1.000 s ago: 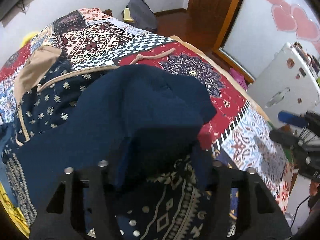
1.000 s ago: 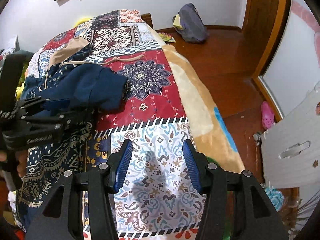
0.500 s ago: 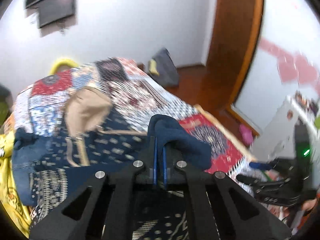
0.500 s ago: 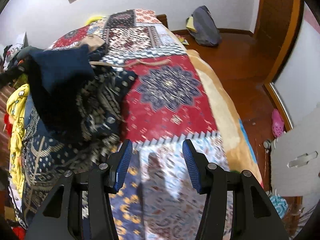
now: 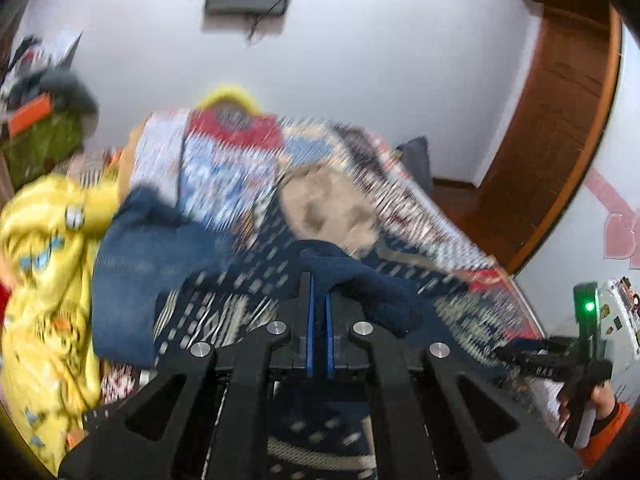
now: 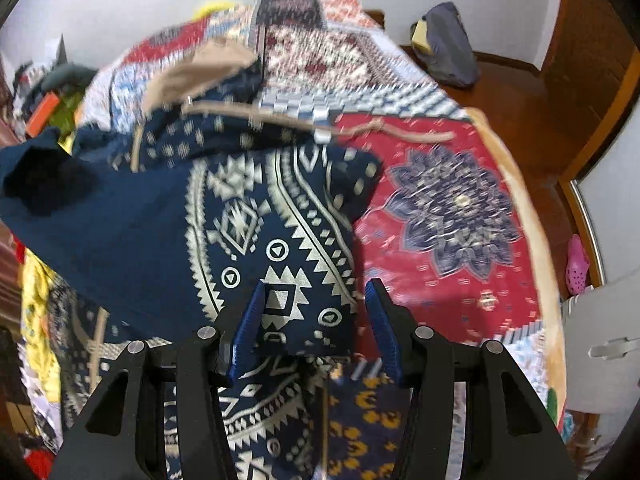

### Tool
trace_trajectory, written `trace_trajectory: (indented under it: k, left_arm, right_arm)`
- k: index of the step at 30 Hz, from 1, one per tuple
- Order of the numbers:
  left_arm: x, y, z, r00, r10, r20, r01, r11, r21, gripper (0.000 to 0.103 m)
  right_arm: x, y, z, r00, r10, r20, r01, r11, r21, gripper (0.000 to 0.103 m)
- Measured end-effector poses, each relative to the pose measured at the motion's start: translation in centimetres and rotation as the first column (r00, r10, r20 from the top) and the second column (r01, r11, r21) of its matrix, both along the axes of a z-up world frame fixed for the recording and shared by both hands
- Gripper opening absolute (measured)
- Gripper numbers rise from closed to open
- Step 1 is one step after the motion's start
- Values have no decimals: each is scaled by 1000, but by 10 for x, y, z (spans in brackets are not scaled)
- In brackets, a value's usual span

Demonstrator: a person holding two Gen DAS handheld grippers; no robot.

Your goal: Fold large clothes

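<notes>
Over the bed (image 6: 460, 200), left hand-held gripper (image 5: 318, 304) (now clamped) raised the hoodie (image 6: 180, 216).

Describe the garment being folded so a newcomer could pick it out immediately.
On the patchwork-covered bed, left of the red medallion panel, lies a navy hooded top. Cream geometric zigzag print and a tan hood lining set it apart from the yellow cartoon fabric beside it.

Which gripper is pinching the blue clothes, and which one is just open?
The left gripper is shut on the navy sleeve. The right gripper stands open above the patterned navy garment, pinching nothing.
</notes>
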State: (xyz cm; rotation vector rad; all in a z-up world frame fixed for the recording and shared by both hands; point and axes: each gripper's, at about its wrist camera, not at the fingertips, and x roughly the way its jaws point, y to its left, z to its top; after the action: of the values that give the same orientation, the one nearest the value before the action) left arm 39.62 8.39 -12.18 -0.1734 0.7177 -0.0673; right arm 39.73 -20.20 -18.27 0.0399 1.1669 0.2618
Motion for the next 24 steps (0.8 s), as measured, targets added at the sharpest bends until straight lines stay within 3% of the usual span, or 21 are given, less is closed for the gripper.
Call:
trace_trajectory:
  k: [3, 6, 11, 18, 24]
  left_arm:
    - [-6, 19, -40, 995, 25, -93, -23, 1000, 19, 3]
    - [-7, 34, -86, 978, 46, -206, -37, 998, 45, 3]
    - [-19, 42, -129, 951, 27, -309, -8, 998, 64, 10]
    - [-41, 21, -119, 949, -34, -313, 89, 983, 164, 34]
    - [-54, -14, -86, 967, -128, -222, 177, 959, 221, 51]
  right_arm:
    - [-1, 8, -15, 1000, 4, -28, -5, 1000, -19, 48]
    - [-1, 3, -20, 999, -25, -38, 26, 1000, 14, 56]
    - [-2, -5, -21, 998, -47, -50, 48, 998, 34, 59]
    - [-10, 6, -8, 1000, -28, 1, 28, 999, -42, 59]
    - [-27, 18, 16, 994, 49, 94, -41, 995, -86, 59]
